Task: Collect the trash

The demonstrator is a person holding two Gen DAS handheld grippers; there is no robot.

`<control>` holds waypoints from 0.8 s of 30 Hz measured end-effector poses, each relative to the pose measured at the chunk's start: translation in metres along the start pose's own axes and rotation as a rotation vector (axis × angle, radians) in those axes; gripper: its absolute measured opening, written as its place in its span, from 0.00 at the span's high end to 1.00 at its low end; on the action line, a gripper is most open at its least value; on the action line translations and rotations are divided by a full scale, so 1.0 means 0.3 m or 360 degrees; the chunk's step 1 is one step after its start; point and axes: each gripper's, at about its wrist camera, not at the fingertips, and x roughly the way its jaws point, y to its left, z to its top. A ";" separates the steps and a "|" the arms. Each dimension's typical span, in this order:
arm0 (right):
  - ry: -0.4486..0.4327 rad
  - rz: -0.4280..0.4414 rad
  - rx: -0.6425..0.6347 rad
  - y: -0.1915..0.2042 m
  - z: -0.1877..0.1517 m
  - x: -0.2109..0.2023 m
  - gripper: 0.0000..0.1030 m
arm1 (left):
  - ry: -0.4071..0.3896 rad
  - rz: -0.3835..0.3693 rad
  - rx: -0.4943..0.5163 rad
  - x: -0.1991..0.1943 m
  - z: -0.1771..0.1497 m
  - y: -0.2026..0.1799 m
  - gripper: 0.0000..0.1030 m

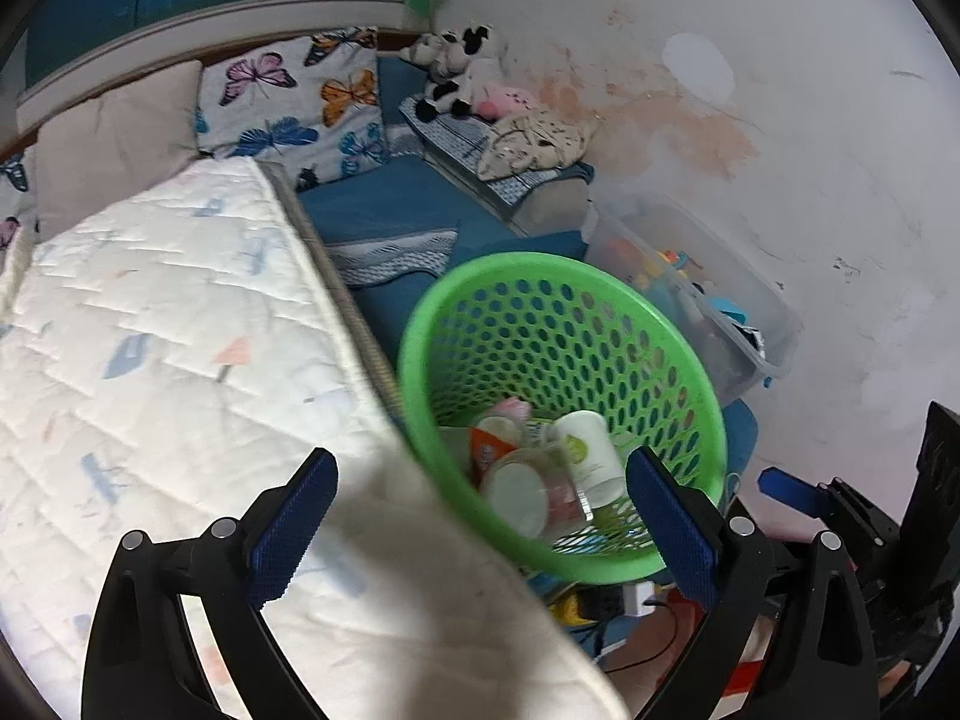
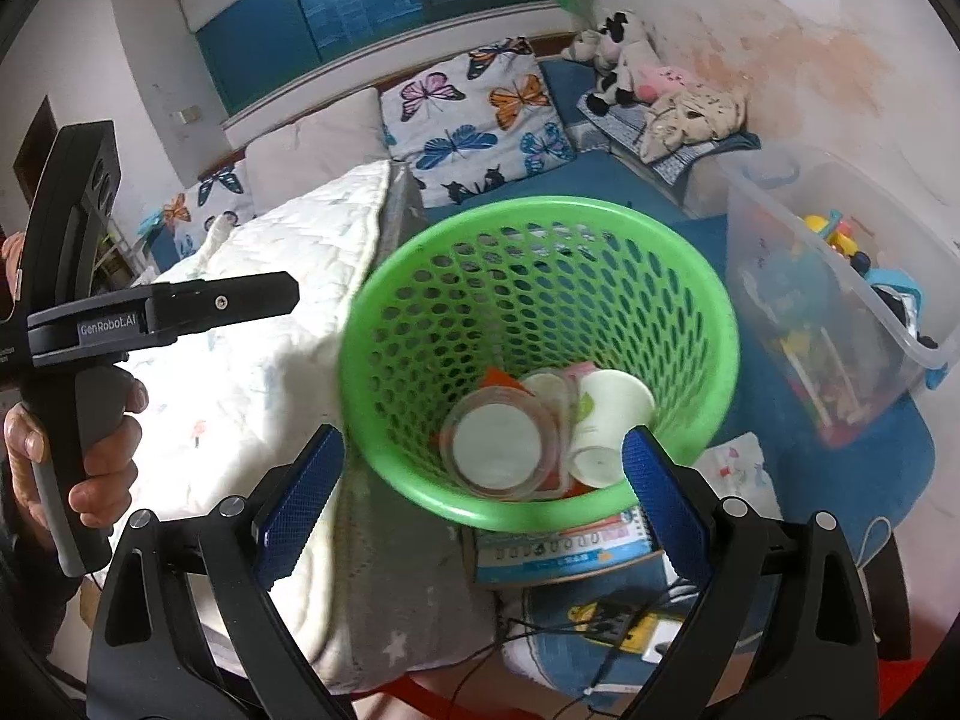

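Note:
A green perforated basket [image 1: 456,300] [image 2: 414,252] stands beside the bed. Inside lie a white paper cup [image 1: 591,447] [image 2: 606,414], a clear plastic container with a white lid [image 1: 519,498] [image 2: 495,444] and an orange wrapper [image 1: 489,450] [image 2: 498,378]. My left gripper [image 1: 480,522] hovers above the basket's near rim, open, nothing between its blue pads. My right gripper [image 2: 483,489] is also open and empty, straight over the basket. In the right wrist view a hand [image 2: 102,450] holds the left gripper's black body [image 2: 162,312] at the left.
A white quilted blanket [image 1: 150,330] [image 2: 252,348] covers the bed left of the basket. A clear plastic bin of toys [image 1: 714,282] [image 2: 840,300] sits to the right by the wall. Butterfly pillows [image 1: 294,102], plush toys [image 1: 456,66], a booklet [image 2: 558,552] and cables lie around.

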 end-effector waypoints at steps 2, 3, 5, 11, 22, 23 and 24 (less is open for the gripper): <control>0.0001 0.0006 -0.0009 0.023 0.003 -0.001 0.09 | -0.0019 0.0043 -0.0010 -0.032 -0.012 0.026 0.09; 0.0001 0.0006 -0.0013 0.034 0.004 -0.002 0.09 | -0.0025 0.0060 -0.0014 -0.043 -0.015 0.036 0.09; 0.0001 0.0001 -0.0024 0.057 0.005 -0.002 0.09 | -0.0042 0.0093 -0.0022 -0.071 -0.024 0.062 0.09; 0.0016 0.0008 -0.0030 0.112 0.006 0.004 0.09 | -0.0105 0.0219 -0.0016 -0.167 -0.067 0.138 0.09; -0.0005 -0.0003 -0.0156 0.258 0.010 0.009 0.05 | -0.0165 0.0412 -0.0041 -0.287 -0.151 0.242 0.08; -0.0004 0.0004 -0.0158 0.264 0.013 0.012 0.05 | -0.0165 0.0422 -0.0050 -0.294 -0.157 0.253 0.08; -0.0002 0.0009 -0.0161 0.275 0.013 0.015 0.05 | -0.0166 0.0434 -0.0063 -0.304 -0.167 0.266 0.08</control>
